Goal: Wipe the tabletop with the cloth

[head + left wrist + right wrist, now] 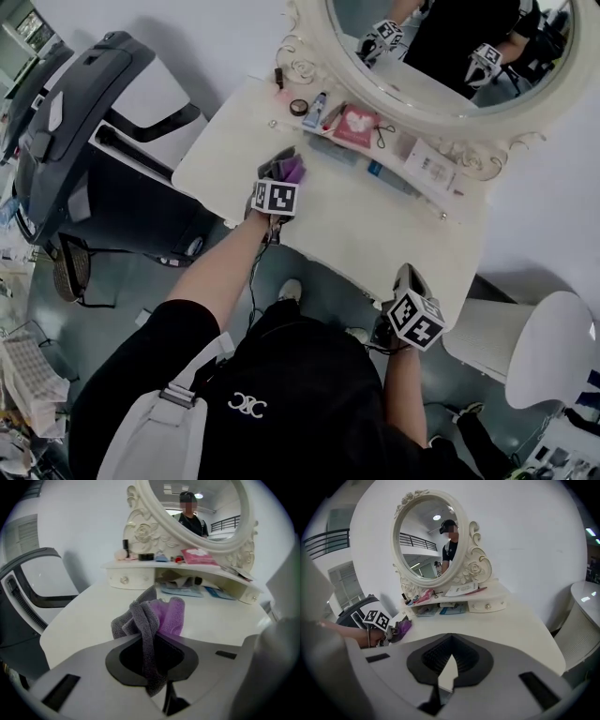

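Tabletop (pixel 375 234): left gripper (pixel 152 639) clamps cloth (pixel 166 613); right gripper (pixel 450 638) closed, empty.

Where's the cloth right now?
The cloth is clamped in the left gripper at the tabletop's left end, in front of the mirror's left side.

The cloth (pixel 157 613) in my left gripper (pixel 152 641) is grey one side, purple the other. The gripper itself is pale grey with black pads (its marker cube (pixel 276 198) is black-and-white squares). The tabletop (pixel 93 616) beneath is cream, and the mirror frame (pixel 140 531) ahead matches, with carved roses. There's a pink packet (pixel 199 555) beyond the jaws.
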Motion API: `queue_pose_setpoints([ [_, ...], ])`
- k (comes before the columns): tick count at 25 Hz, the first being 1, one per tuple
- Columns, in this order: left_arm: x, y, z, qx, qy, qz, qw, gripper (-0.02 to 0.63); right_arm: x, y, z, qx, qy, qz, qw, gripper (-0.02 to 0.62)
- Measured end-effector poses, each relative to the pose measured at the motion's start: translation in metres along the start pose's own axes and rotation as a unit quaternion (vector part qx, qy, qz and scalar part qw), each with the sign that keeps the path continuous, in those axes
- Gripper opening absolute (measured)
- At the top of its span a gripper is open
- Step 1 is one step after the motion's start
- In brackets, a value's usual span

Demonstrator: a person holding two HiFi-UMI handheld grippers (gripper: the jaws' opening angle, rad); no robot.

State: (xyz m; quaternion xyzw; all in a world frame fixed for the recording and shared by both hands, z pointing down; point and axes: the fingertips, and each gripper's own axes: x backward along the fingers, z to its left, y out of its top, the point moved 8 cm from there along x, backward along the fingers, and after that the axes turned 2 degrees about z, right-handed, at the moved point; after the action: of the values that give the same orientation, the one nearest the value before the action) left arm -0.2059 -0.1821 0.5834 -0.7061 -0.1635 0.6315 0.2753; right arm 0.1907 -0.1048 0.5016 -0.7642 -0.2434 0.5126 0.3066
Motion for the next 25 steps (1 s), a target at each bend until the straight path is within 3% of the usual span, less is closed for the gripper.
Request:
queue_pose_setpoints([
  [5,0.007,-0.004,-0.079,-0.048,-0.053,-0.001,0.9974,0.052,0.021,-0.010,-0.031,-0.014,-0.014,0.000,1.000,0.003],
  [8,0.011,-0.007,-0.125,-0.075,-0.101,0.001,0.9921,0.052,0.037,-0.014,-0.049,-0.027,-0.027,-0.006,0.999,0.003],
  [14,0.016,-0.012,-0.212,-0.132,-0.146,0.001,0.9805,0.052,0.070,-0.029,-0.090,-0.061,-0.062,-0.021,0.996,0.003],
  [19,0.022,-0.016,-0.284,-0.179,-0.192,0.004,0.9650,0.052,0.101,-0.045,-0.123,-0.090,-0.097,-0.034,0.991,0.003],
  [25,0.033,-0.030,-0.378,-0.245,-0.245,0.008,0.9381,0.052,0.136,-0.062,-0.163,-0.139,-0.148,-0.051,0.978,0.003],
])
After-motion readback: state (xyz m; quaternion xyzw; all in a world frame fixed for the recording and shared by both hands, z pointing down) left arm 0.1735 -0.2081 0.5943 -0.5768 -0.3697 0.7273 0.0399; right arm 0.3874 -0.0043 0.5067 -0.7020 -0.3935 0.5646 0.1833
